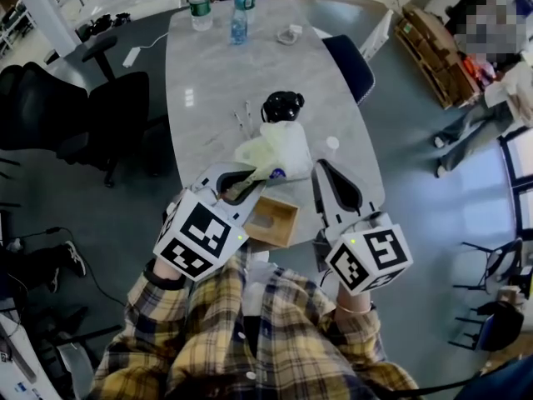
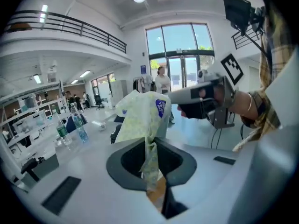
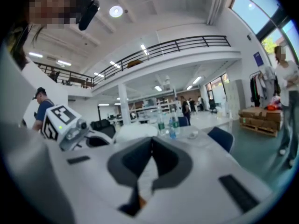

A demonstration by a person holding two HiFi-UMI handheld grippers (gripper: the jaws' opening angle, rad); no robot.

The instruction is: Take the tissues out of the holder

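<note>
The wooden holder (image 1: 271, 221) is sitting at the table's (image 1: 241, 65) near edge and appears empty. Above it, the left gripper (image 1: 250, 177) is pinching the tissue pack (image 1: 279, 148), whose long axis is running away from the jaws. The right gripper (image 1: 321, 167), pressed together and empty, is hovering just right.

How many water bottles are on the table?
2. Both stand at the far end of the table: a green-labelled bottle on the left, a blue-labelled bottle beside it. None seems hidden.

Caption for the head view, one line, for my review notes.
Left gripper holds the tissue pack clear of the wooden holder; right gripper shut beside it.
</note>
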